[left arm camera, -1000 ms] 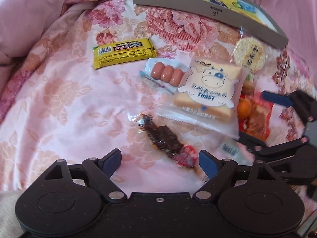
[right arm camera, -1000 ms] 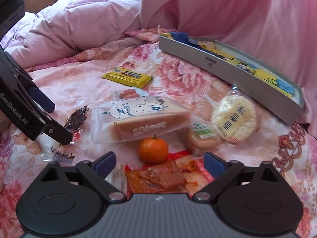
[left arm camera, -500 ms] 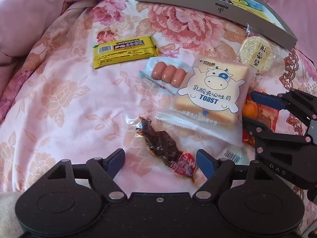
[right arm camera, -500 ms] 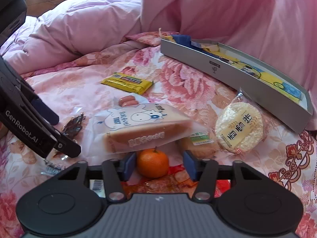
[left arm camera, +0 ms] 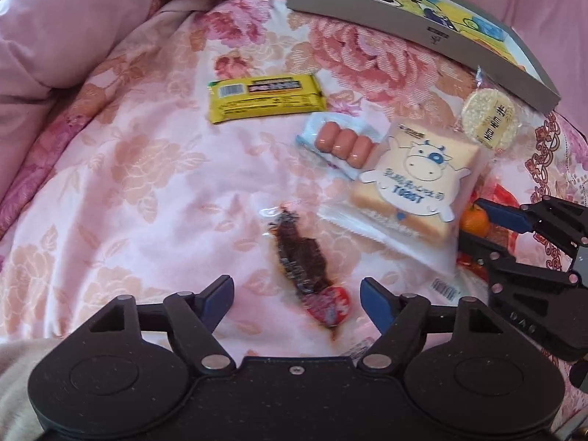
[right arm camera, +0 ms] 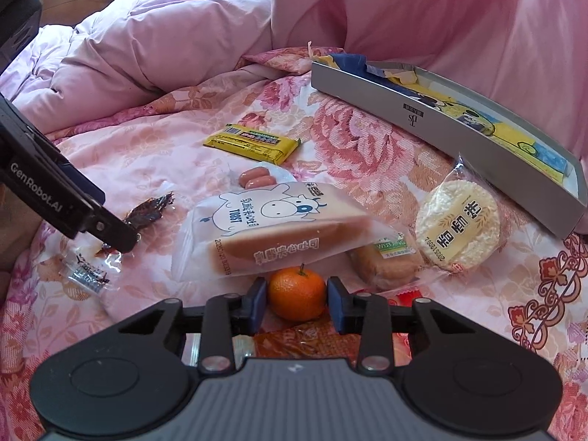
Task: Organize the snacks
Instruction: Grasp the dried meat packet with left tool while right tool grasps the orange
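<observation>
My right gripper (right arm camera: 297, 296) has its blue pads narrowed against the small round orange mandarin (right arm camera: 297, 294), held across its middle; it feels firm but bruisable, so I squeeze gently. My left gripper (left arm camera: 297, 299) hangs wide over the dark clear-wrapped jerky strip (left arm camera: 301, 259).

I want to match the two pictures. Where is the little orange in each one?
Left wrist view: the orange peeks out at the right edge, behind the toast bag, at the right tool's tips.
Right wrist view: low centre, between the tool's fingers.
Shared landmark: the cow-print toast bag.
</observation>
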`<state>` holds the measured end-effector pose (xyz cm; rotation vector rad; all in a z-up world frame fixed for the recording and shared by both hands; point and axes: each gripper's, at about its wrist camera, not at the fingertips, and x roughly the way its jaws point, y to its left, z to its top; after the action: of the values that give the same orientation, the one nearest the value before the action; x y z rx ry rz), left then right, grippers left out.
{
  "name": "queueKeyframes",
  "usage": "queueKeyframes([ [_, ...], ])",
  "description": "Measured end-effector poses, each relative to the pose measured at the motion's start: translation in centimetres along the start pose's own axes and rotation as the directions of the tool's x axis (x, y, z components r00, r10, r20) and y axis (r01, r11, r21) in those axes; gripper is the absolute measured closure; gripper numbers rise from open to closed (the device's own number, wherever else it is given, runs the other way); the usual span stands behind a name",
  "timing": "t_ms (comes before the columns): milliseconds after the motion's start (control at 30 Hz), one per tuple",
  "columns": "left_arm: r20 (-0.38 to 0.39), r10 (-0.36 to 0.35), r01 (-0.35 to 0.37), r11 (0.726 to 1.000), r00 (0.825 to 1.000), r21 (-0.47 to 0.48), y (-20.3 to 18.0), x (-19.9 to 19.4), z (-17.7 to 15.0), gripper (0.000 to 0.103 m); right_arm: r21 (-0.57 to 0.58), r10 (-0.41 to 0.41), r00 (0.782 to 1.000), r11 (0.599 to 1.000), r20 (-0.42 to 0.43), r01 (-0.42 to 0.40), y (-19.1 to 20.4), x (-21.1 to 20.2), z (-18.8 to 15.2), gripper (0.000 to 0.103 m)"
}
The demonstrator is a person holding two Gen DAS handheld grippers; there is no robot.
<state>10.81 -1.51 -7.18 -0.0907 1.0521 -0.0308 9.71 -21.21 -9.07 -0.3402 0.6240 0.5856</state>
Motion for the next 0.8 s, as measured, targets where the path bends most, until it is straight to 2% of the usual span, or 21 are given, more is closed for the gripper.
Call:
queueKeyframes([
  [200,-0.026,0.066,-0.065,0.998,0.998,0.018,-2.1,1.8,0.6,0.027,0.007,0.004,1.0,1.0,-0.002,-0.004,-0.1,0.0,-0.1,0.064],
  [267,-0.018,0.075,-0.074,0.996,0.997,0.043,-2.4,1.7,0.5,0.041,0.008,0.006,1.0,1.0,-0.003,-0.006,-0.1,0.1,-0.1,0.064],
  [467,-0.017,0.049,-0.048,0.998,0.999,0.037,-0.9,0.7,-0.1,0.051,0.01,0.007,1.0,1.0,-0.004,-0.007,-0.2,0.1,-0.2,0.063],
  [633,-0.013,0.004,-0.004,0.999,1.0,0.042,0.2,0.2,-0.7,0.051,0.032,0.013,1.0,0.999,-0.004,-0.013,-0.4,-0.1,-0.1,0.063],
  [800,-0.012,0.013,-0.012,0.996,1.0,0.092,-0.6,0.8,-0.8,0.046,0.034,0.014,1.0,0.999,-0.002,-0.014,-0.2,0.3,-0.3,0.059],
])
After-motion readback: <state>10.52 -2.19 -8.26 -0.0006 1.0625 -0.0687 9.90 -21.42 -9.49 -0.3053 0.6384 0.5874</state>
